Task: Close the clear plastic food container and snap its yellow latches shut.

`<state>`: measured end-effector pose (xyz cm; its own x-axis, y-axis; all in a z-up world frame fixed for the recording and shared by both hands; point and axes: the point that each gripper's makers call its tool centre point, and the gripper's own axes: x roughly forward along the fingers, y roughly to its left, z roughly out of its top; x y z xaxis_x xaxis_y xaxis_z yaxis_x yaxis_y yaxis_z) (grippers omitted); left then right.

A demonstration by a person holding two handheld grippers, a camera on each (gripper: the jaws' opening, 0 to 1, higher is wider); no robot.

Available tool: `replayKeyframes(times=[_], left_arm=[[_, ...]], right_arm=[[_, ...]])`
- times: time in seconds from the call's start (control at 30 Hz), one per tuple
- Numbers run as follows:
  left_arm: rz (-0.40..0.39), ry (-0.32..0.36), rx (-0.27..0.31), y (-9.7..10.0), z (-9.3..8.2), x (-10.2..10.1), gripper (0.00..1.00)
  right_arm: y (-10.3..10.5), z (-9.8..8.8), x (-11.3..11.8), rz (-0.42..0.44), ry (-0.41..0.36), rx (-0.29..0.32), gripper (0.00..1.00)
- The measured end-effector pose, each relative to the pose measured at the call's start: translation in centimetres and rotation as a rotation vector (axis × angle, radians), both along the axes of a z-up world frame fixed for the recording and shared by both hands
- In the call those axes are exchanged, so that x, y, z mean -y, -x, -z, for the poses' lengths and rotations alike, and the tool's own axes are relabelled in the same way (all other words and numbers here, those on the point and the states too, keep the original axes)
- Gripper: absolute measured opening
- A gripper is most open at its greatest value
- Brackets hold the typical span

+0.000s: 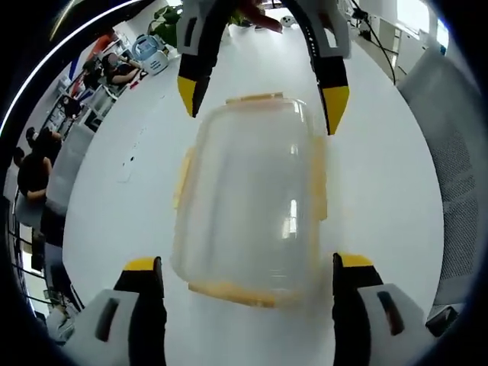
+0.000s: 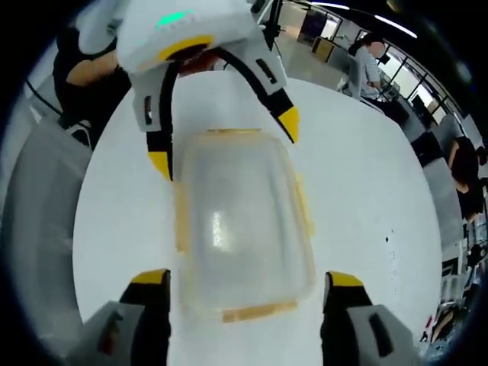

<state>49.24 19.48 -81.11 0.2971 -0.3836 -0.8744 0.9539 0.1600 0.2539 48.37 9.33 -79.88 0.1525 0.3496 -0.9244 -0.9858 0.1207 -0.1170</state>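
Lid on, both tools, left point(image 1: 248, 274) and right point(image 2: 248, 286), straddle the container point(image 1: 248, 198) wide open, empty; pressing its yellow latches point(image 1: 229, 292) likely comes next.

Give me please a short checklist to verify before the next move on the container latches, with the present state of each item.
1. Lid on the clear container: ok, it covers the box.
2. Yellow latches snapped down: cannot tell; the picture is blurred.
3. Left gripper open: ok, jaws straddle the near end, apart from it.
4. Right gripper open: ok, jaws wide at the opposite end.
5. Container flat on the white table: ok.
6. Grippers apart from each other: ok.
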Motion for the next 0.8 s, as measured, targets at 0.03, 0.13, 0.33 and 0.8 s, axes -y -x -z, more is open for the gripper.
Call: replayKeyframes(times=[0.03,0.13,0.33,0.8], left_arm=[[-0.004,0.003,0.002,0.0,-0.1,0.0,0.9],[-0.022,0.015,0.007,0.1,-0.6,-0.1,0.9],[-0.043,0.029,0.012,0.7,-1.1,-0.2,0.9],[-0.138,0.097,0.033,2.2,-2.0,-1.7,0.89]], right_arm=[[0.1,-0.1,0.1,0.002,-0.001,0.0,0.81],[0.2,-0.4,0.2,0.007,-0.007,0.006,0.82],[0.4,-1.2,0.6,0.034,-0.025,0.03,0.81],[2.2,-1.9,1.4,0.12,-0.089,0.037,0.81]])
